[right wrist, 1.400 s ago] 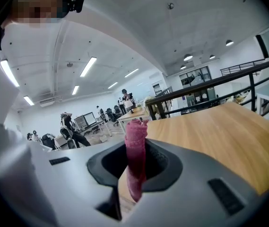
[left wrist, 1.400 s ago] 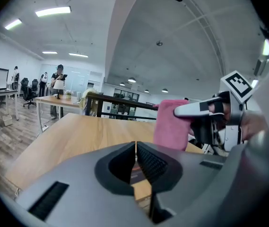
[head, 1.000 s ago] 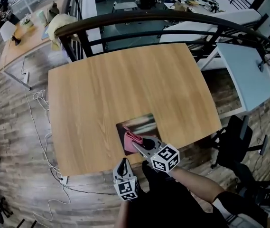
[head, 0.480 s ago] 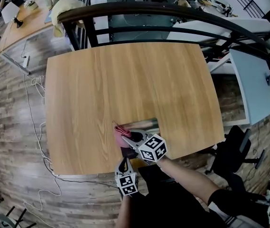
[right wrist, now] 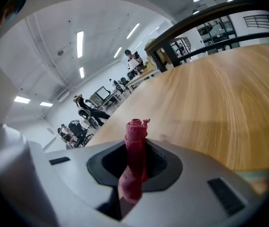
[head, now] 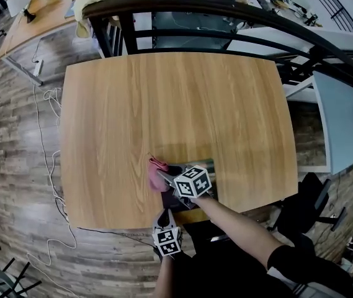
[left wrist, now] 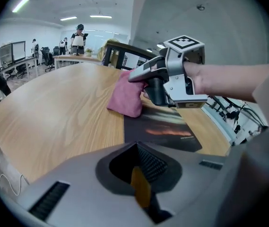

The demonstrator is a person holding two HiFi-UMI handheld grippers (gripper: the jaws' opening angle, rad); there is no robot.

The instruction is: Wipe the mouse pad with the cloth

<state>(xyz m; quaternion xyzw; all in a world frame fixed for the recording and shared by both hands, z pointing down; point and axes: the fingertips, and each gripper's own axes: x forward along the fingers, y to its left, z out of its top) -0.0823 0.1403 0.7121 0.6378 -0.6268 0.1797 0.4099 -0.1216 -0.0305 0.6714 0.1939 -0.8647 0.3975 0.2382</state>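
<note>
- Only the right gripper view showed the right gripper (right wrist: 133, 174) close up. Its fingers were clamped on the rolled pink cloth (right wrist: 135, 141), which stood up between them.
- Only the left gripper view showed the left gripper (left wrist: 141, 193) with its fingers closed together and nothing between them. It also showed the cloth's bunched end down on the far left corner of the dark mouse pad (left wrist: 165, 126), partly over the bare wood.
- The head view placed the pad at the near edge of the table (head: 164, 104). The left gripper sat at that edge, just below the pad and close to the person's body.
- The table was light wood grain. Behind it ran a black railing (head: 226, 14), and grey plank floor (head: 15, 166) lay around it with a loose cable (head: 49, 166) on the left. A black office chair (head: 303, 207) stood at the right, and people sat at desks far off.
- Counted: two grippers, one cloth, one mouse pad and one table.
</note>
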